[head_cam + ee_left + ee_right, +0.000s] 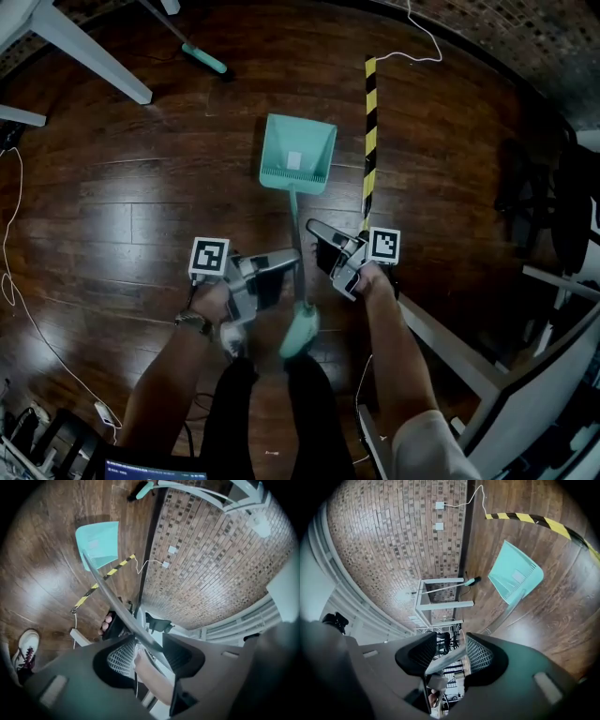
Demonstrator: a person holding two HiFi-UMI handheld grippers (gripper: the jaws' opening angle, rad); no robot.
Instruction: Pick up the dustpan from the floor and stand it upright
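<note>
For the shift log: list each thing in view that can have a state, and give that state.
dustpan: tilted, pan down at the floor, handle end raised, not yet upright
left tool: open, dustpan handle passing between its jaws
right tool: open, dustpan handle passing between its jaws
broom: lying on the floor, untouched
</note>
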